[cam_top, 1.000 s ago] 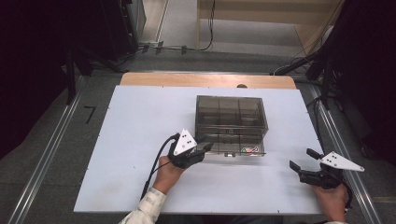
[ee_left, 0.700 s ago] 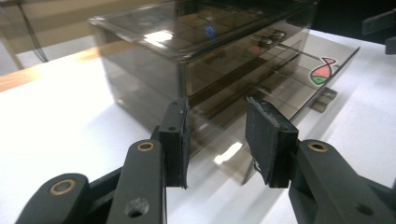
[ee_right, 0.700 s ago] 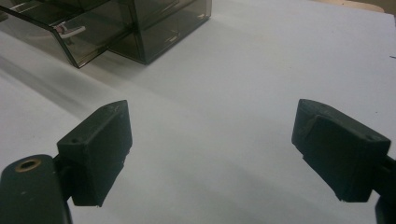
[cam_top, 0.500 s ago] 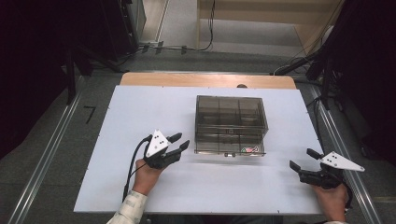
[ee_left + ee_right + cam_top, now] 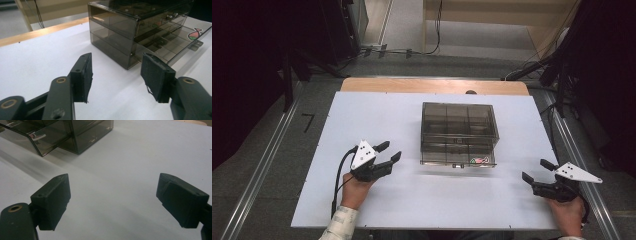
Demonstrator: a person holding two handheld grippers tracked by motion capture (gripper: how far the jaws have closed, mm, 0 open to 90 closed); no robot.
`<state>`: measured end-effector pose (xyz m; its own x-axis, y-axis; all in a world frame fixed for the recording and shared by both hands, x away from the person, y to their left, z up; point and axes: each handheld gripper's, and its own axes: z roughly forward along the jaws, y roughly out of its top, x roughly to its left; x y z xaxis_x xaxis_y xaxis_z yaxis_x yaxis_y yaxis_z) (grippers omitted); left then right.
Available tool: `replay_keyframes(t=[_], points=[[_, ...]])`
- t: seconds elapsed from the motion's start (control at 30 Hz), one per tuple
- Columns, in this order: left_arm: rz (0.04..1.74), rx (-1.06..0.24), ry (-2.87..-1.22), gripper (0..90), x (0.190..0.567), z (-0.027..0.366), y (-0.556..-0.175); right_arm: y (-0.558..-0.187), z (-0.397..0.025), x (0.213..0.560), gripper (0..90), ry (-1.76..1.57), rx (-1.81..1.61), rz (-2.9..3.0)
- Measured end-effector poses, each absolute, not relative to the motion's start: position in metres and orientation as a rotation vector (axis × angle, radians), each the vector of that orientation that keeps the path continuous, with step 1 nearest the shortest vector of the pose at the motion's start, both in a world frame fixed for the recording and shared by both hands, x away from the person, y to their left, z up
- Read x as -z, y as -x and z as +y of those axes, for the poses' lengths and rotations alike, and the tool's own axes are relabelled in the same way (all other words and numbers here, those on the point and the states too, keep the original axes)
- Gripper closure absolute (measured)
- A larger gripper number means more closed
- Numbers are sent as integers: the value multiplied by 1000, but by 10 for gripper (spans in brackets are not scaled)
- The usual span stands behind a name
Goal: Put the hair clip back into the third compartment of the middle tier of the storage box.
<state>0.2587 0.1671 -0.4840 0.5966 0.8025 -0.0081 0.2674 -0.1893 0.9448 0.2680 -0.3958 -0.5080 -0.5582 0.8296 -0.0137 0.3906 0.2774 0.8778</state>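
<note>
Surface: white board [image 5: 412, 125] on a wooden top, with the dark floor around it.
Box: smoky transparent organizer box [image 5: 458, 132] with compartments stands on the middle of the surface, a bit toward the far side; its lowest drawer [image 5: 458, 161] sticks out toward me and carries a small red and green sticker [image 5: 479, 160].
My left claw [image 5: 389, 151]: spread wide and holding nothing; it is near the box, at its left, and does not touch it. In the left gripper view the black pads [image 5: 86, 75] point at the near left corner of the box [image 5: 130, 32].
My right claw [image 5: 538, 170]: also spread wide and empty; it is low at the right edge of the surface, apart from the box. In the right gripper view the drawer [image 5: 37, 138] is far at the upper left.
My hands: each one holds its claw from the near side of the surface.
</note>
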Motion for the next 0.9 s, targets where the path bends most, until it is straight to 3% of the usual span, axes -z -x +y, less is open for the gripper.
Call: replay_keyframes(t=[0.23, 0.37, 0.9], points=[[907, -617, -1751, 361, 488, 176, -256, -268, -396, 508, 108, -1099, -1221, 2077], [926, -616, -1763, 272, 489, 180, -255, -268, -396, 508, 108, -1100, -1224, 2078], [967, -620, -1759, 147, 497, 209, -243, -269, -396, 508, 108, -1105, -1225, 2084]])
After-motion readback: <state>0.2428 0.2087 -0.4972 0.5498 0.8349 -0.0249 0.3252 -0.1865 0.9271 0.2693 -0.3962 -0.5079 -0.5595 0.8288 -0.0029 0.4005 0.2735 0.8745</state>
